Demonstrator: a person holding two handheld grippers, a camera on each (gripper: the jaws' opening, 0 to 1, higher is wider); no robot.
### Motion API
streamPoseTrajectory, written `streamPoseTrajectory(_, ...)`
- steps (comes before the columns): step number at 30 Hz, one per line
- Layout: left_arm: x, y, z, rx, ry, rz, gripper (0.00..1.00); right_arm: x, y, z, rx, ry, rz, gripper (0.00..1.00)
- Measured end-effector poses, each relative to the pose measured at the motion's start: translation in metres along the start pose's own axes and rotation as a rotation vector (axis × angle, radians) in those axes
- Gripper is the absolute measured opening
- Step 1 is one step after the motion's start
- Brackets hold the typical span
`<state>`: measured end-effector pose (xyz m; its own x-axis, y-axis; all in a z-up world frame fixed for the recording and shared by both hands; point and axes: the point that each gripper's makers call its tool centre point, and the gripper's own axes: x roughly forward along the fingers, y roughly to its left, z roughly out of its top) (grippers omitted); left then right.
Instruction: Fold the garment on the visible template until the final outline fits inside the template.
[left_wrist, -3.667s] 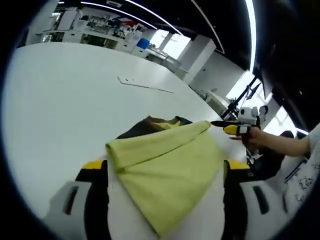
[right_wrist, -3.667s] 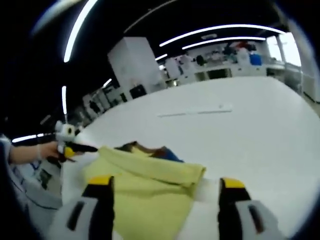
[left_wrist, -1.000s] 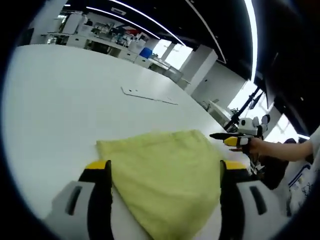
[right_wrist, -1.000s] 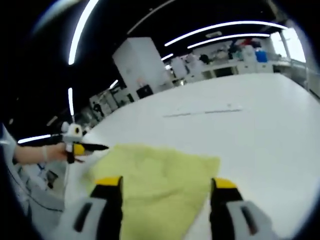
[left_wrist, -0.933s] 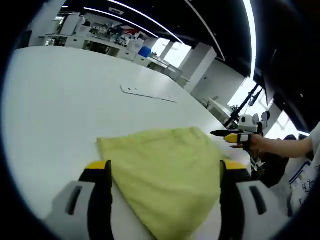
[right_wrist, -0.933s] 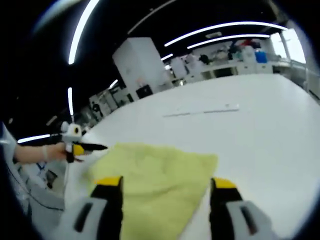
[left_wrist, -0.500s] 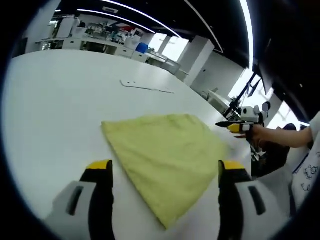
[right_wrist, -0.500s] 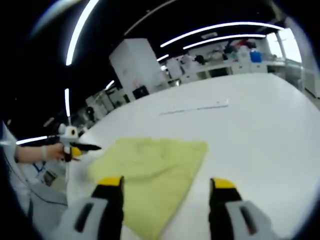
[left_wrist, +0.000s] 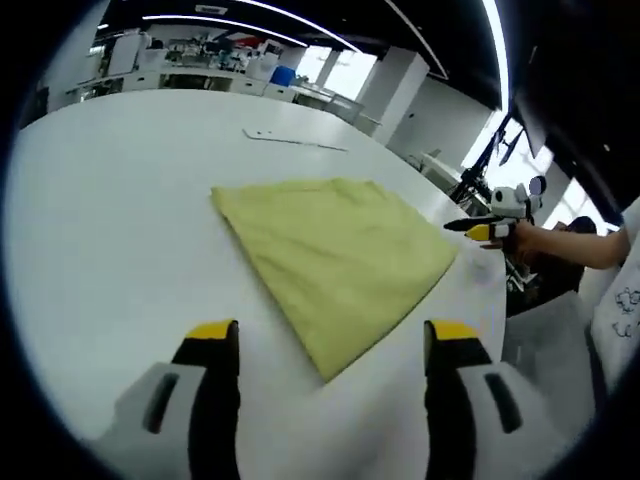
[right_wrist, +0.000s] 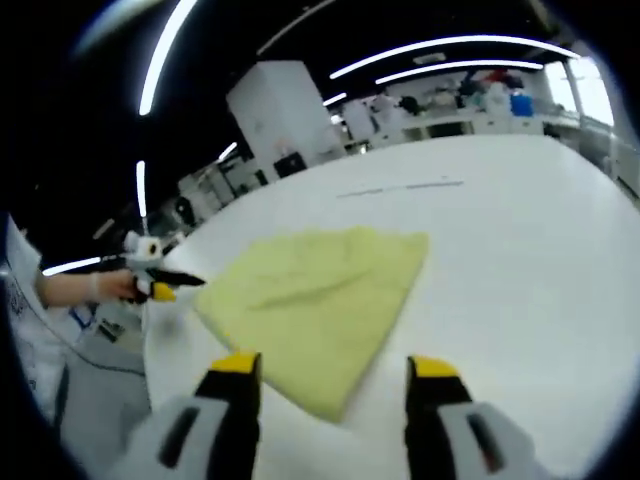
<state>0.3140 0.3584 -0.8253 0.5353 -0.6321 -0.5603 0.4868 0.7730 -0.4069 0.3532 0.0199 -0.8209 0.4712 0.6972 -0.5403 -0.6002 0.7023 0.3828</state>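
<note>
A yellow-green garment (left_wrist: 335, 255) lies folded flat into 1 compact 4-sided shape on the white worktop (left_wrist: 100, 200). Left claw (left_wrist: 325, 350) and right claw (right_wrist: 325, 378) hover just short of its near corner, wide apart, empty. No template outline shows, so fit cannot be judged; folding looks finished.

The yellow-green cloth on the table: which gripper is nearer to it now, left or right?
About equal, as far as the views tell. The left gripper and the right gripper both hover open just short of the yellow-green cloth, each off a near corner, not touching.
</note>
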Motion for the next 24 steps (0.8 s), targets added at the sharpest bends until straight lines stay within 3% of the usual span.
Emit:
streamPoseTrajectory(4, -0.001, -0.004, -0.009, -0.036, 0.020, -0.011, 0.58, -0.004, 0.004, -0.011, 0.002, 0.033, 0.014, 0.41)
streamPoseTrajectory(8, 0.000, -0.003, -0.007, -0.042, -0.001, -0.006, 0.51, -0.001, 0.002, -0.014, 0.028, 0.047, 0.025, 0.32)
streamPoseTrajectory(12, 0.002, -0.005, -0.015, -0.043, 0.037, -0.025, 0.38, 0.000, 0.001, -0.018, 0.040, 0.066, 0.041, 0.23)
streamPoseTrajectory(16, 0.002, -0.005, -0.016, -0.108, 0.045, -0.032, 0.27, 0.000, 0.002, -0.026, 0.076, 0.089, 0.069, 0.14)
streamPoseTrajectory(20, 0.002, -0.003, -0.017, -0.109, 0.042, -0.016, 0.16, -0.004, 0.001, -0.027, 0.081, 0.089, 0.064, 0.03)
streamPoseTrajectory(22, 0.002, -0.001, -0.019, -0.114, 0.045, -0.006, 0.01, -0.007, 0.002, -0.026, 0.087, 0.084, 0.073, 0.00)
streamPoseTrajectory(24, 0.001, 0.002, -0.016, -0.166, 0.018, 0.019, 0.00, -0.009, 0.002, -0.025, 0.098, 0.071, 0.075, 0.00)
